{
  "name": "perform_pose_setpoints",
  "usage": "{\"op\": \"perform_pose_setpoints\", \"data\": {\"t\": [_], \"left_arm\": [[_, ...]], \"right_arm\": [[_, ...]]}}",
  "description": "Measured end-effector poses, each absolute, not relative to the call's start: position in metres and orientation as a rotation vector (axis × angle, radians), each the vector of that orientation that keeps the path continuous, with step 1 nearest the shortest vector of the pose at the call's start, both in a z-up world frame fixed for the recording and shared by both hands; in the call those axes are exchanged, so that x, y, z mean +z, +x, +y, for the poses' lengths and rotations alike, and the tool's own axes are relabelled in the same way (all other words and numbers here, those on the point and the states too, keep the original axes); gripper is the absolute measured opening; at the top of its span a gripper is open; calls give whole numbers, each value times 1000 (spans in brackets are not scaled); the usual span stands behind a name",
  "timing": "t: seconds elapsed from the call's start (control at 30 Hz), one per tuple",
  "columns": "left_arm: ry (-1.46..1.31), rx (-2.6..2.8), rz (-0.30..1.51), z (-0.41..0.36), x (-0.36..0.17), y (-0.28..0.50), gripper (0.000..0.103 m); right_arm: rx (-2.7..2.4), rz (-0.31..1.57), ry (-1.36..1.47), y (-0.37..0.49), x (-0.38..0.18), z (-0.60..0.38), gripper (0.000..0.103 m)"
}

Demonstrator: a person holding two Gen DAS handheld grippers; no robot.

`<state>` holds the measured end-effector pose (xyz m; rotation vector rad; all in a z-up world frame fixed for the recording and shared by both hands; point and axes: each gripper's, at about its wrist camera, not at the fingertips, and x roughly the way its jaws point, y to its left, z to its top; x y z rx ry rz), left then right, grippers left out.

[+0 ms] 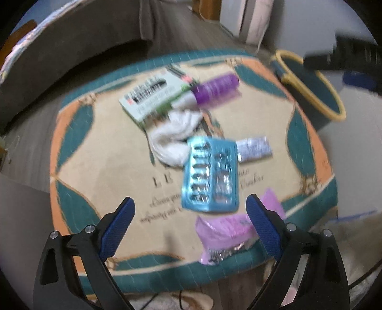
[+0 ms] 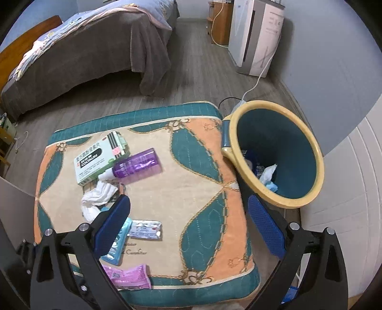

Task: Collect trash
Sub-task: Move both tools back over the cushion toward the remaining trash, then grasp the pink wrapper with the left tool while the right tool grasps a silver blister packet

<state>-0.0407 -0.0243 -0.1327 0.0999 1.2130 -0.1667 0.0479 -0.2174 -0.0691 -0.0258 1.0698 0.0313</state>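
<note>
While tissue fills the bin (image 2: 308, 147), both tongs gape.

Glossy foil blister pack (image 1: 210, 175) on quilted cloth cushion (image 1: 100, 171)

We see a bed (image 2: 78, 54) with a grey blanket (image 2: 143, 47) hanging over its end, standing on a wooden floor (image 2: 198, 71). By the far wall stands a white appliance (image 2: 256, 35), next to a wooden cabinet (image 2: 220, 21). A white cable (image 2: 262, 69) trails along the floor.
</note>
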Motion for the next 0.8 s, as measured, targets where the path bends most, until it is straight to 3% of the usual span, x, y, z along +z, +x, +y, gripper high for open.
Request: {"op": "perform_pose_setpoints", "data": {"t": [0.17, 0.23, 0.3, 0.33, 0.43, 0.5, 0.73, 0.8], "left_arm": [[145, -213, 1304, -37, -155, -49, 81], [155, -228, 1338, -41, -163, -50, 71], [177, -240, 1373, -45, -171, -52, 43], [189, -237, 1381, -46, -174, -53, 38], [207, -230, 1378, -47, -176, -55, 34], [213, -222, 1372, -46, -176, -54, 25], [150, -280, 1275, -47, -145, -53, 24], [139, -342, 1248, -53, -132, -60, 29]], "right_arm": [[27, 1084, 11, 50, -71, -224, 97], [32, 1091, 7, 50, -72, -223, 97], [38, 1089, -2, 50, -72, -222, 97], [41, 1085, -9, 50, -71, -222, 97], [43, 1081, -13, 50, -70, -223, 97], [44, 1081, -5, 50, -70, -224, 97], [51, 1084, 10, 50, -70, -227, 97], [50, 1083, 21, 50, -68, -229, 97]]}}
